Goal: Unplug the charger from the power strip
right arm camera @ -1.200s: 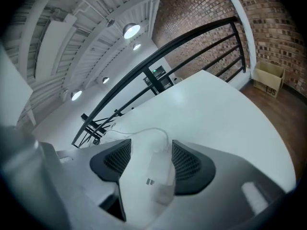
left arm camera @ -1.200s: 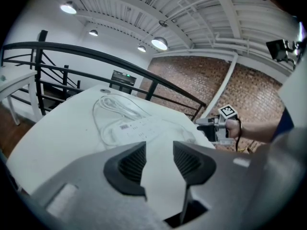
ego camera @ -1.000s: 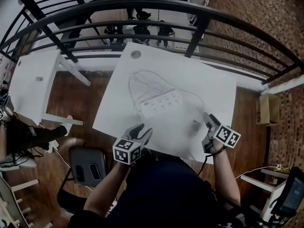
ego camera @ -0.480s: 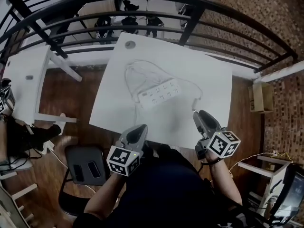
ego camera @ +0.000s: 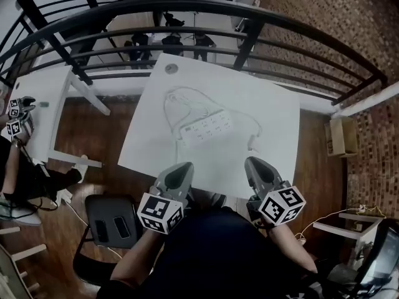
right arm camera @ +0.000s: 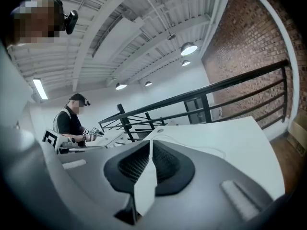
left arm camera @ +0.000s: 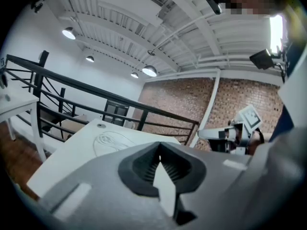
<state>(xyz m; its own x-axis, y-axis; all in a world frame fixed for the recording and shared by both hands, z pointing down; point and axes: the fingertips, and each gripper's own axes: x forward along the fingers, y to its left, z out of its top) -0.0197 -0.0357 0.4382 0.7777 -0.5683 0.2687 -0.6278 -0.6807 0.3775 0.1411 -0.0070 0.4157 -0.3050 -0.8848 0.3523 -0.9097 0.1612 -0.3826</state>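
A white power strip [ego camera: 206, 128] lies mid-table on the white table [ego camera: 274, 104], with a thin white cable coiled [ego camera: 187, 101] behind it. A small white charger [ego camera: 252, 143] with its lead lies on the table to the right of the strip, apart from it. My left gripper [ego camera: 182, 169] hovers over the near table edge, shut and empty [left arm camera: 159, 145]. My right gripper [ego camera: 254, 164] hangs over the near edge beside it; its jaws are closing, tips nearly together, with nothing between them [right arm camera: 150, 142]. Neither gripper touches the strip or the charger.
A black railing [ego camera: 249, 11] curves round the table's far side. A second white table [ego camera: 43, 104] stands at the left, where a person [ego camera: 15, 167] holds other grippers. A black chair [ego camera: 112, 226] stands at the lower left, a cardboard box [ego camera: 340, 136] at the right.
Both grippers rose and drew back to the near table edge. Both jaws went from open to closed. The right gripper moved left, away from the charger on the table.
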